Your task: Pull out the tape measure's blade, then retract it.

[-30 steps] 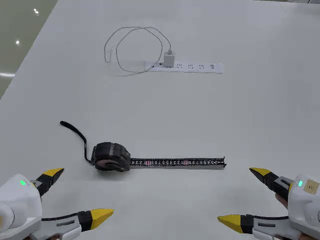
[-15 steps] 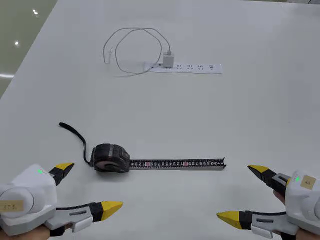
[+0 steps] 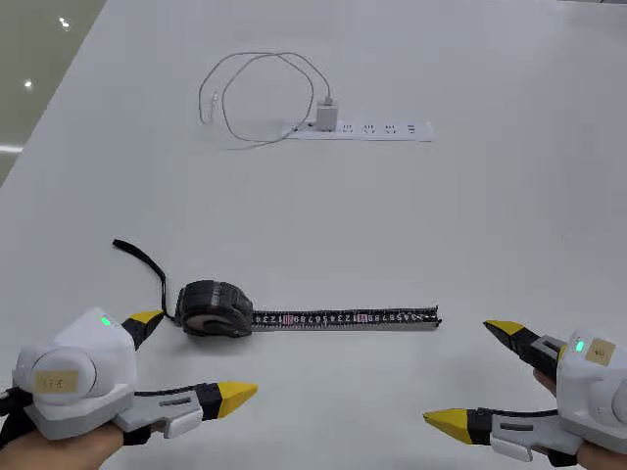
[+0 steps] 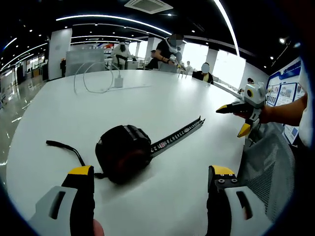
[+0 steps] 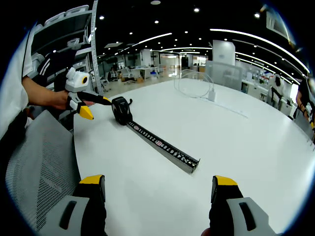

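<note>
A black tape measure (image 3: 216, 308) lies on the white table with its blade (image 3: 343, 318) pulled out to the right and flat on the surface. Its black wrist strap (image 3: 142, 260) trails off to the upper left. My left gripper (image 3: 194, 354) is open just left of and in front of the case (image 4: 123, 151), not touching it. My right gripper (image 3: 482, 375) is open a short way right of the blade's end hook (image 5: 193, 164), with nothing between its jaws. The left gripper (image 5: 84, 104) also shows near the case (image 5: 121, 109) in the right gripper view.
A white power strip (image 3: 362, 130) with a plugged-in charger (image 3: 326, 115) and a looped white cable (image 3: 255, 93) lies at the far side of the table. A grey mesh chair (image 5: 39, 167) stands at the near edge. People sit at distant desks.
My left gripper has moved up and to the right, closer to the tape measure's case. The right gripper has barely shifted. The tape measure and its blade lie as before.
</note>
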Demonstrator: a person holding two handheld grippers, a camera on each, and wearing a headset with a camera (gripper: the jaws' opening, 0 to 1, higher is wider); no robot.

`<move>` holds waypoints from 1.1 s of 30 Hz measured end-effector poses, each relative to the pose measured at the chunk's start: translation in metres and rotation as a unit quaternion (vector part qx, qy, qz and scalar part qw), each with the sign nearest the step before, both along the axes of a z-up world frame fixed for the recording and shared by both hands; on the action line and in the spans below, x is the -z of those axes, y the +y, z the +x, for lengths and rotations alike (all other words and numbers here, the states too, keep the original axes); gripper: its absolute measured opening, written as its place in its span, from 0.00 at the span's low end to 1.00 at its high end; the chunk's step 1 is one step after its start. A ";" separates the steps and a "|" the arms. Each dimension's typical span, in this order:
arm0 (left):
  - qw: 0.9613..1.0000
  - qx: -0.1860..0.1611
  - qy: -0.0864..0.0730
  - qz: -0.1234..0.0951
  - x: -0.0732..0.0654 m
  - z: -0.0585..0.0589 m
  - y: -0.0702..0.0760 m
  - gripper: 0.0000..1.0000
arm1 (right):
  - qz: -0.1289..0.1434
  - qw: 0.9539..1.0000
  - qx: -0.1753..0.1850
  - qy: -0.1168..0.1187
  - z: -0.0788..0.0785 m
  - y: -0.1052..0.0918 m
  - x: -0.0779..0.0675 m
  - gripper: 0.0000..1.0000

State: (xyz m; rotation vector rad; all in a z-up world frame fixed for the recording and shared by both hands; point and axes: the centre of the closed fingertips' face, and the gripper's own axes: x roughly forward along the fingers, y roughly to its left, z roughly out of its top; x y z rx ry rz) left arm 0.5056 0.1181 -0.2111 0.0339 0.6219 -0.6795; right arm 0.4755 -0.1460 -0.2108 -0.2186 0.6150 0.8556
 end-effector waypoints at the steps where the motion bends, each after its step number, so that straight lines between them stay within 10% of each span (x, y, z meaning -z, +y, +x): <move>1: 1.000 0.000 0.000 -0.001 0.000 0.001 -0.001 0.94 | 0.000 1.000 0.000 0.000 0.000 0.000 0.000 0.88; 33: 0.998 -0.055 -0.006 -0.034 -0.003 0.019 -0.009 0.92 | 0.002 1.000 -0.003 0.004 0.004 0.001 0.003 0.81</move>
